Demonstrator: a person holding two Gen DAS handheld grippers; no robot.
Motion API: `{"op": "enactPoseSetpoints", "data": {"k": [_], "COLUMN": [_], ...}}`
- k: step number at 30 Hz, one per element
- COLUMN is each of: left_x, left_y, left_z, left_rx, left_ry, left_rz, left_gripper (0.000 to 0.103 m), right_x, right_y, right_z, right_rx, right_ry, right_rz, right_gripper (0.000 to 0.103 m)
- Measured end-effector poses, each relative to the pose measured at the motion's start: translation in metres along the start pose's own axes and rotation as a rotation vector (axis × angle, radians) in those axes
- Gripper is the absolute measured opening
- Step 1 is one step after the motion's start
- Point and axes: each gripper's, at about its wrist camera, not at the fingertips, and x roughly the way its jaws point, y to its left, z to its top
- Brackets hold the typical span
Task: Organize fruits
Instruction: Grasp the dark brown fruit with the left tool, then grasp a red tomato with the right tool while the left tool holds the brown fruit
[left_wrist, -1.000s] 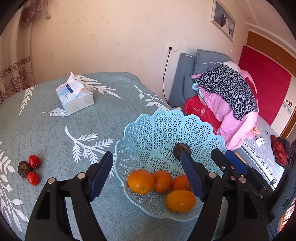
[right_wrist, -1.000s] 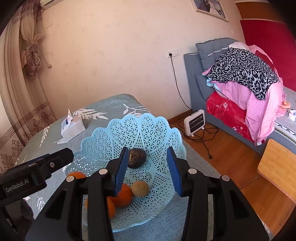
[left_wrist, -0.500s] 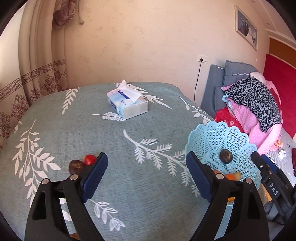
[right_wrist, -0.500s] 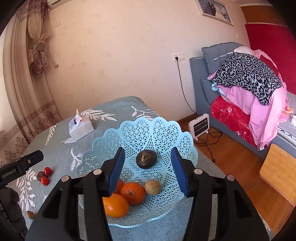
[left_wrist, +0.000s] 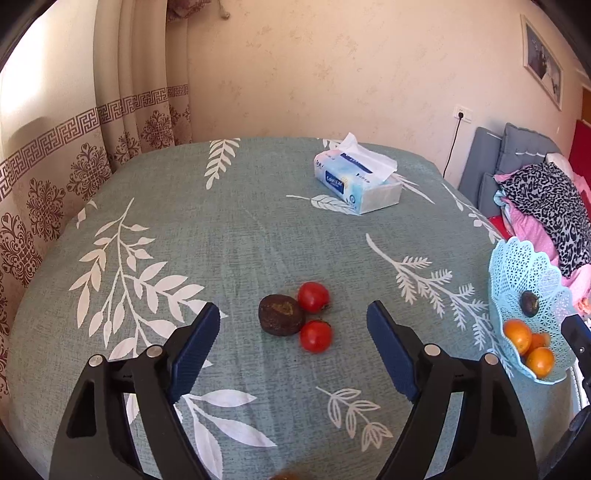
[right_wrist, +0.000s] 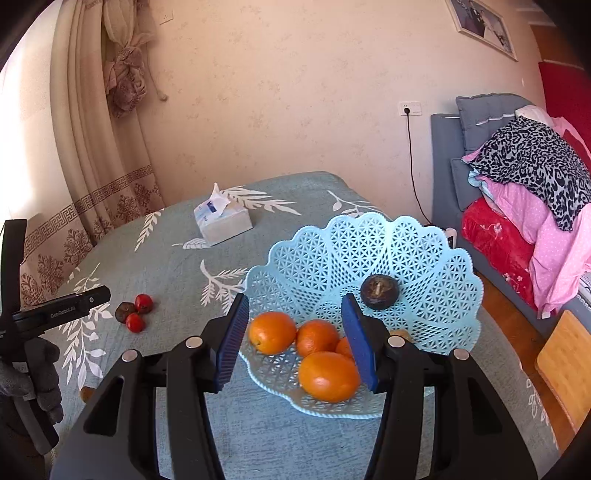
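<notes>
A dark brown fruit (left_wrist: 281, 314) and two red tomatoes (left_wrist: 313, 297) (left_wrist: 316, 335) lie together on the tablecloth. My left gripper (left_wrist: 293, 325) is open and empty, its jaws wide on either side of this cluster, slightly nearer to me. The light blue lattice basket (right_wrist: 417, 243) holds several oranges (right_wrist: 272, 332), a dark fruit (right_wrist: 379, 292) and a small brown fruit (right_wrist: 400, 334). My right gripper (right_wrist: 293, 325) is open and empty, just in front of the basket's near rim. The basket also shows at the right edge of the left wrist view (left_wrist: 517, 266).
A tissue box (left_wrist: 357, 184) stands at the far side of the table. A small brown fruit (right_wrist: 86, 393) lies near the table's front left. Curtains hang at the left. A bed with piled clothes (right_wrist: 532, 177) and a wooden stool (right_wrist: 567, 363) stand to the right.
My left gripper swung left from over the basket to the tomato cluster. My right gripper drew back slightly from the basket, still open.
</notes>
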Motion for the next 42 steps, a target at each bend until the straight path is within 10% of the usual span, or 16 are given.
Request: {"op": "enactPoseSetpoints", "data": {"k": [7,22,42], "left_x": [0.036,0.077,0.011], "left_y": [0.02,0.028,0.051], "left_z": [-0.003,0.007,0.018], "left_rx": [-0.056,-0.08,-0.083], "left_ry": [0.124,0.219,-0.019], "left_rz": [-0.056,-0.147,-0.04], "left_gripper": [0.055,0.038,0.037], "right_x": [0.006,0.023,0.062], "right_y": [0.024,0.047,0.113], "right_z": [-0.006,-0.015,-0.009], "right_rx": [-0.05,-0.098,-0.189], "right_ry": [0.033,0.091,0.215], "right_rz": [0.034,0.05,0.198], "right_gripper": [0.054,0.054,0.054]}}
